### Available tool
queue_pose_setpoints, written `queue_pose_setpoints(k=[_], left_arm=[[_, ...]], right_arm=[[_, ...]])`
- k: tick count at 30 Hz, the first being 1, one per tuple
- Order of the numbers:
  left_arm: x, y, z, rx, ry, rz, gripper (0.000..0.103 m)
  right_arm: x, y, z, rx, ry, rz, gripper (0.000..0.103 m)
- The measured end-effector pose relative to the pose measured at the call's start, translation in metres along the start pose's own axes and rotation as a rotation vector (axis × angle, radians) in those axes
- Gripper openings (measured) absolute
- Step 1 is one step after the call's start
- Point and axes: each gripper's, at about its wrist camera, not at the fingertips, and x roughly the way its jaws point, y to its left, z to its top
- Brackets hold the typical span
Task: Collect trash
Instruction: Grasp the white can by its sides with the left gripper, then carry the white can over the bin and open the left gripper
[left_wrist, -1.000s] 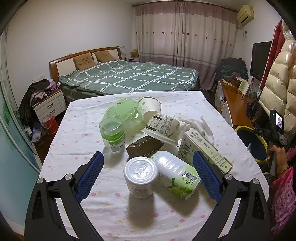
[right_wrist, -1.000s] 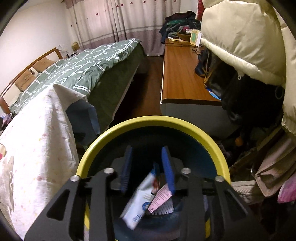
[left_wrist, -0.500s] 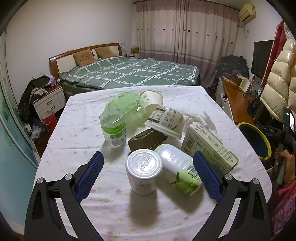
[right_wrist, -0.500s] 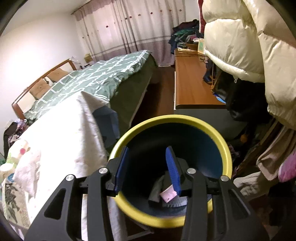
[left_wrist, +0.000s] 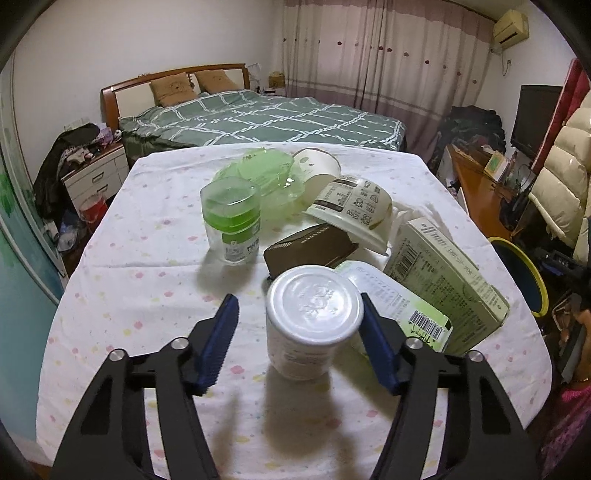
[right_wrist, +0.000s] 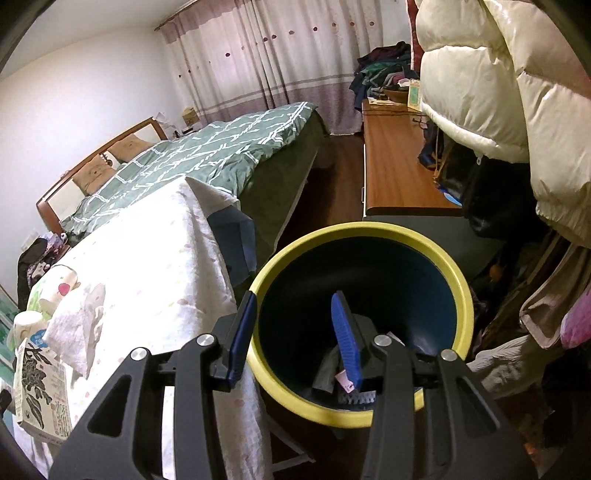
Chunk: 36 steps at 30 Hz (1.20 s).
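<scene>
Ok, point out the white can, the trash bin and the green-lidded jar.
white can (left_wrist: 314, 306), left wrist view, lid top
trash bin (right_wrist: 466, 302), right wrist view, yellow rim
green-lidded jar (left_wrist: 231, 218), left wrist view, green band

Landmark: upright can (left_wrist: 313, 325), on the table (left_wrist: 147, 280) at the near middle.
Left gripper (left_wrist: 299, 343): fingers either side of the can, right one touching it, left one apart.
Lying bottle (left_wrist: 399, 306): just right of the can, touching it.
Carton (left_wrist: 443, 273): right of the can, beyond the bottle.
Small box (left_wrist: 310, 251): just behind the can.
Jar (left_wrist: 231, 218): behind and left of the can.
Tipped cup (left_wrist: 352, 210): behind the small box.
Bin (right_wrist: 362, 310): off the table's right edge, well apart from the can.
Right gripper (right_wrist: 295, 332): over the bin's rim.
</scene>
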Motion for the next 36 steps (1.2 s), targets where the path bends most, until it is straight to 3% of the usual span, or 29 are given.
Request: queue_pose_setpoints(k=[4, 10, 18, 27, 36], left_arm=[[0.004, 0.000, -0.001, 0.008, 0.001, -0.014, 0.047], [-0.001, 0.000, 0.000, 0.020, -0.017, -0.015, 0.047], [-0.041, -0.013, 0.022, 0.066, -0.110, -0.015, 0.047], [-0.065, -0.102, 0.061, 0.213, -0.175, -0.231, 0.047], [-0.028, -0.226, 0.082, 0.333, -0.073, -0.464, 0.047]], right_arm=[[0.001, 0.002, -0.003, 0.000, 0.006, 0.006, 0.040], [-0.003, 0.004, -0.003, -0.010, -0.003, 0.010, 0.040], [-0.017, 0.006, -0.003, -0.030, -0.040, -0.016, 0.040], [-0.021, -0.008, -0.011, -0.028, -0.037, -0.052, 0.040], [-0.029, -0.044, -0.019, -0.002, -0.035, -0.086, 0.040]])
